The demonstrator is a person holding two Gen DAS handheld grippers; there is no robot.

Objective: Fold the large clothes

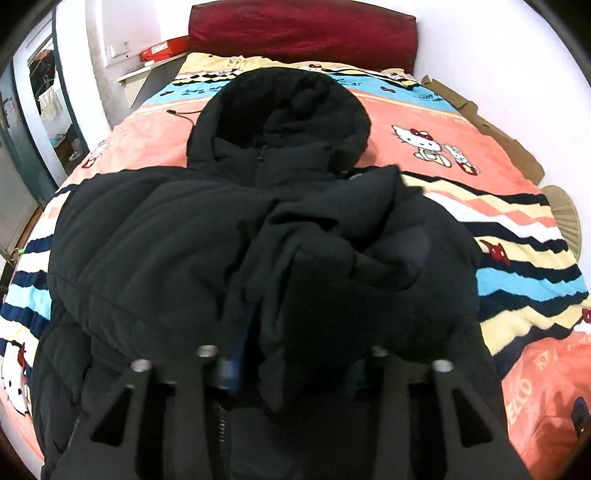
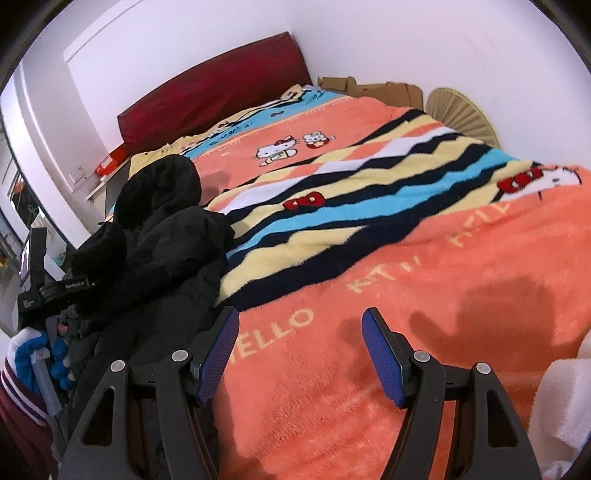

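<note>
On bed blanket (image 2: 443, 258), black hooded jacket (image 1: 184, 229) partly folded; sleeve cloth draped between left gripper (image 1: 291, 354) fingers, grip uncertain; right gripper (image 2: 299, 354) spread wide, empty.

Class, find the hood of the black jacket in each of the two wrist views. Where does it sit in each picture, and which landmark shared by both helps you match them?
Left wrist view: the hood sits upper centre, lying open on the blanket.
Right wrist view: the hood is at middle left, seen from the side.
Shared landmark: the dark red headboard beyond it.
</note>
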